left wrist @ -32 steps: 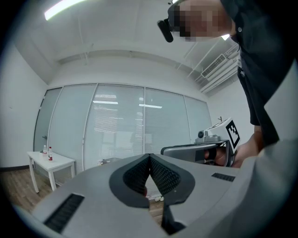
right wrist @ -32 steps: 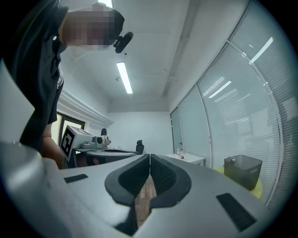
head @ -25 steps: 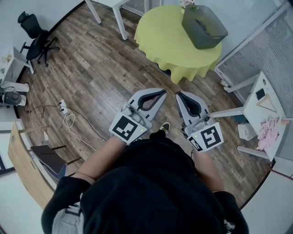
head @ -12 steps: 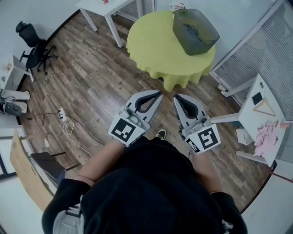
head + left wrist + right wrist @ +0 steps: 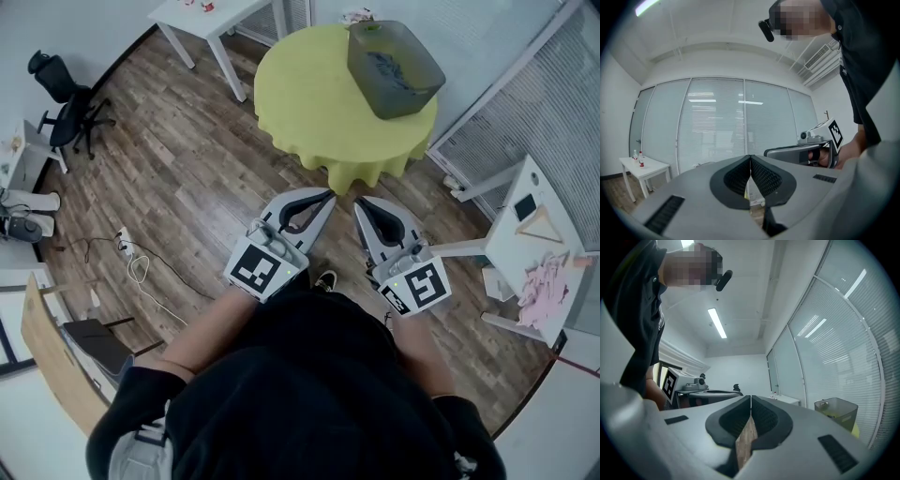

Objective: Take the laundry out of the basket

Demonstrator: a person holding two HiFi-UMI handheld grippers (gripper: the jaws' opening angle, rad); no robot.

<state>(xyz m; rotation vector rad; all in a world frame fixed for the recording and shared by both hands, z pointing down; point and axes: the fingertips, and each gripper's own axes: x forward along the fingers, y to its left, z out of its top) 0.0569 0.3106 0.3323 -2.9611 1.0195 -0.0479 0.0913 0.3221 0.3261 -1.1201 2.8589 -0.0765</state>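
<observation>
The gray basket (image 5: 418,94) sits on the round surface (image 5: 300,103) with the yellow cloth, on the side far from the person. Some dark laundry (image 5: 384,64) lies inside it. I think nothing is out yet, because no clothes lie on the yellow cloth beside it.

The person stands on the wooden floor (image 5: 187,169), well apart from the surface, and holds both grippers out in front, side by side and level. The left gripper (image 5: 328,195) has its jaws together with nothing in them. The right gripper (image 5: 360,202) has its jaws pressed together too, and it is empty. That makes sense, since there is nothing to grab out here. Both point toward the basket, so the job seems to be at its start: getting close. Next the person needs to step up to the surface, spread the jaws, and reach down over the basket's rim to pinch the soft cloth.
</observation>
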